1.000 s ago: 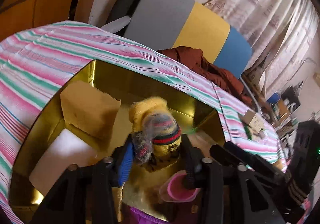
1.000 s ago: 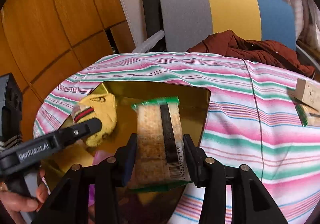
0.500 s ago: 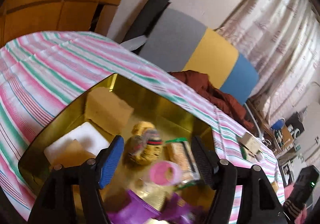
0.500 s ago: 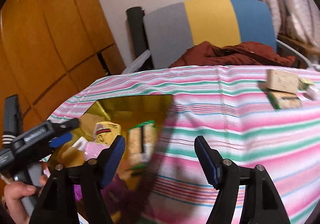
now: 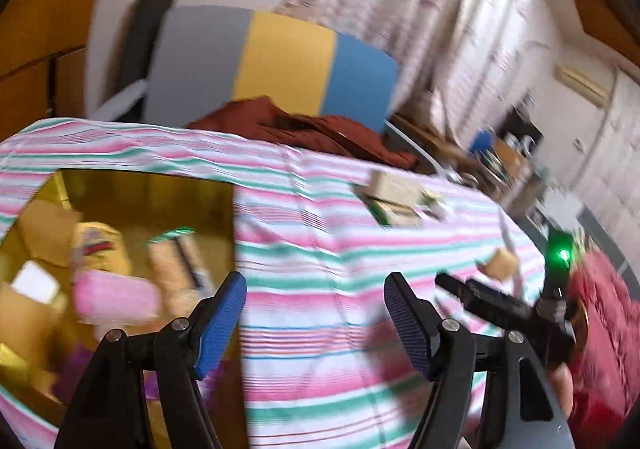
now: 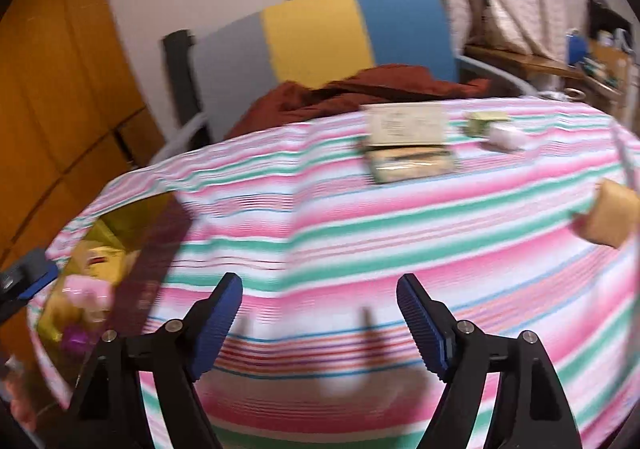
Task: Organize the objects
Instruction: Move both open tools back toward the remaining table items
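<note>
The gold box [image 5: 132, 189] sits at the left of the striped table and holds the yellow sock bundle [image 5: 98, 245], the green-edged cracker pack [image 5: 176, 261], a pink item [image 5: 116, 297] and tan blocks. My left gripper [image 5: 314, 323] is open and empty over the cloth, right of the box. My right gripper [image 6: 320, 327] is open and empty over the cloth. Farther across lie a beige box [image 6: 406, 123], a second cracker pack [image 6: 410, 165], a small green packet [image 6: 486, 123], a white item [image 6: 506, 137] and a tan block [image 6: 612, 213].
A grey, yellow and blue chair [image 6: 324, 37] with a brown garment [image 6: 360, 91] stands behind the table. Wooden cabinets [image 6: 48, 89] are on the left, curtains and a cluttered shelf on the right. Both views are motion-blurred.
Both grippers opened, leaving the sock bundle and the cracker pack in the gold box, then pulled back and swung right toward the loose items on the cloth.
</note>
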Demonstrator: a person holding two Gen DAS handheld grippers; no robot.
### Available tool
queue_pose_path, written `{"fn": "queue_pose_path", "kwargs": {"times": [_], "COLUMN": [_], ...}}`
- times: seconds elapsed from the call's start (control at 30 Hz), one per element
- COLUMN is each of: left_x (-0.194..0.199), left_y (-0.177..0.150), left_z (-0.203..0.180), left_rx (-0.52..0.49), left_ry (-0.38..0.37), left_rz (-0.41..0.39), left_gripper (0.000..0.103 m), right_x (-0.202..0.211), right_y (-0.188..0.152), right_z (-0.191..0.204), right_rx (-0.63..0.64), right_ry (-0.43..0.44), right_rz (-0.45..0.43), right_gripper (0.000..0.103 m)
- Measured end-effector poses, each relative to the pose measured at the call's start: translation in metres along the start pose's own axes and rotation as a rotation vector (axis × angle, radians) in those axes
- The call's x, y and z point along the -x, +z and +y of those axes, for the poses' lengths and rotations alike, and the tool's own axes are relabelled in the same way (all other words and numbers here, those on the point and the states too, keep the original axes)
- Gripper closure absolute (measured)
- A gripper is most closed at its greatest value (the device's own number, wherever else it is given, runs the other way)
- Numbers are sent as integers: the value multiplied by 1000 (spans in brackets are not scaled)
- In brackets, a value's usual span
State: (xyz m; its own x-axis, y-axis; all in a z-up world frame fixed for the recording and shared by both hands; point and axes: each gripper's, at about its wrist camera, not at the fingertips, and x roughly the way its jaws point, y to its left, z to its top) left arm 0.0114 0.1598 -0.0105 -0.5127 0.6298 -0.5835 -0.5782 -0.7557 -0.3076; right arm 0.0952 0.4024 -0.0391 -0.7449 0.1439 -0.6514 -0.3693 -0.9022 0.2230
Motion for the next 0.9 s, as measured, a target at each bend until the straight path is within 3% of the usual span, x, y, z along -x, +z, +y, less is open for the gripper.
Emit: {"fn": "queue_pose_path", "kwargs": {"times": [0.23,0.43,0.6,0.9], "left_x": [-29,-51,-71,-88], "left_y": [-16,-24,-28,-33], "left_z": [-41,-55,-63,-78], "left_rx": [-62,-78,-94,-125], "left_ry": [-62,-73,-74,-89], "left_rz": [102,165,215,261], "left_gripper": [30,30,30,30], "right_x": [9,15,14,9], "right_y": [12,20,25,39], "right_z": [-96,-163,-191,-210], "right_rx": [-151,-301,-323,-327], "right_ry": [-203,-319,-374,-396], "right_rz": [-47,-89,-103,-111], "right_gripper": [19,15,14,13]}}
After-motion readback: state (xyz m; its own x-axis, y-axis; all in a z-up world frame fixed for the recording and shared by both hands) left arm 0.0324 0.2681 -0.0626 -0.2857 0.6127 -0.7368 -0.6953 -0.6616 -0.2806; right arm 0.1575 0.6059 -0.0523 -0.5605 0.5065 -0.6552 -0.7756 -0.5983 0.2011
